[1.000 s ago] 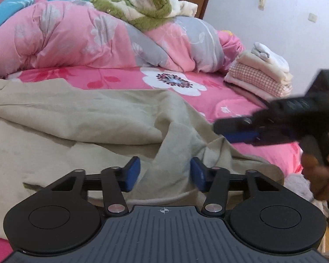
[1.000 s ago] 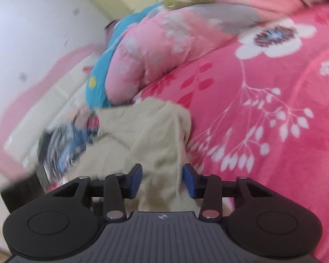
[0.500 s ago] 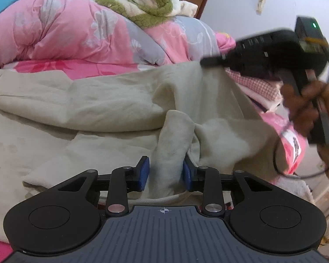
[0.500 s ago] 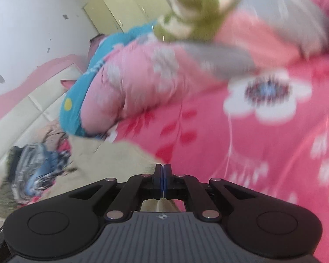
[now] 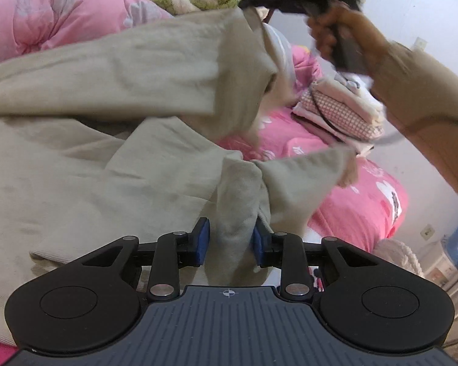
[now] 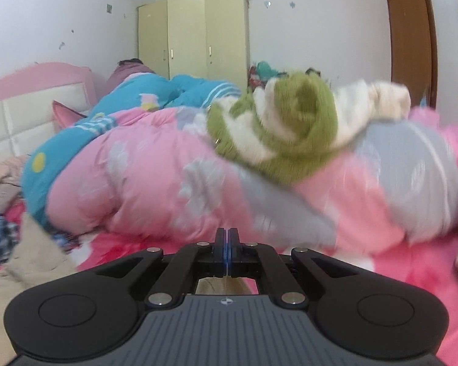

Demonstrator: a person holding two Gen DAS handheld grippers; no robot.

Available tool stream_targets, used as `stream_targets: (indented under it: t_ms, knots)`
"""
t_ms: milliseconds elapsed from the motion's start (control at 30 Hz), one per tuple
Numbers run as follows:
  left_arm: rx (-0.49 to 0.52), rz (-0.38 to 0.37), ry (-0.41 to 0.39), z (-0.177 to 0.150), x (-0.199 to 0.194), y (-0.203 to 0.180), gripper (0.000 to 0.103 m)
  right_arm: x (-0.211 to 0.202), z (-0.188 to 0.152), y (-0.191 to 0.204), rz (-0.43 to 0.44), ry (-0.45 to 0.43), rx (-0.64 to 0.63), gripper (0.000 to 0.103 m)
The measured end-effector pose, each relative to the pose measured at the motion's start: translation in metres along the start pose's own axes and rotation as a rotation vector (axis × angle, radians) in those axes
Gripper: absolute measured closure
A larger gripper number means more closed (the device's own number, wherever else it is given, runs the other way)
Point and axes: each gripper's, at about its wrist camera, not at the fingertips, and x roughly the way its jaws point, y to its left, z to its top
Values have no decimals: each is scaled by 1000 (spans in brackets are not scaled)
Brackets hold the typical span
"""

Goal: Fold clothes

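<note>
Left gripper (image 5: 230, 241) jaws are closing around a bunched fold of the beige garment (image 5: 107, 158); right gripper (image 5: 244, 1), pinched tight, holds its edge up over the bed (image 5: 360, 210).

Black left gripper (image 5: 230, 241) (blue-padded jaws, silver screws); person's tan sleeve (image 5: 427, 103).

Pink quilt (image 6: 155, 183), green-white blanket (image 6: 290, 134) atop; wardrobe (image 6: 195, 36) behind.
</note>
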Motion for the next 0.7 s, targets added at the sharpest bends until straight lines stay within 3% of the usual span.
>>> stream_targets:
  t_ms: [133, 267, 533, 633, 700]
  knots:
    - [-21, -31, -10, -1, 1, 7, 74, 37, 23, 5, -49, -32, -61, 103]
    - [-59, -62, -15, -3, 3, 15, 72, 86, 19, 10, -83, 0, -79, 103]
    - [-100, -93, -13, -3, 4, 24, 69, 180, -66, 20, -120, 221, -97, 103]
    - [-109, -96, -14, -2, 3, 24, 68, 189, -91, 20, -116, 312, -94, 101]
    - [-112, -96, -15, -2, 1, 24, 66, 175, -93, 13, -88, 322, -64, 96]
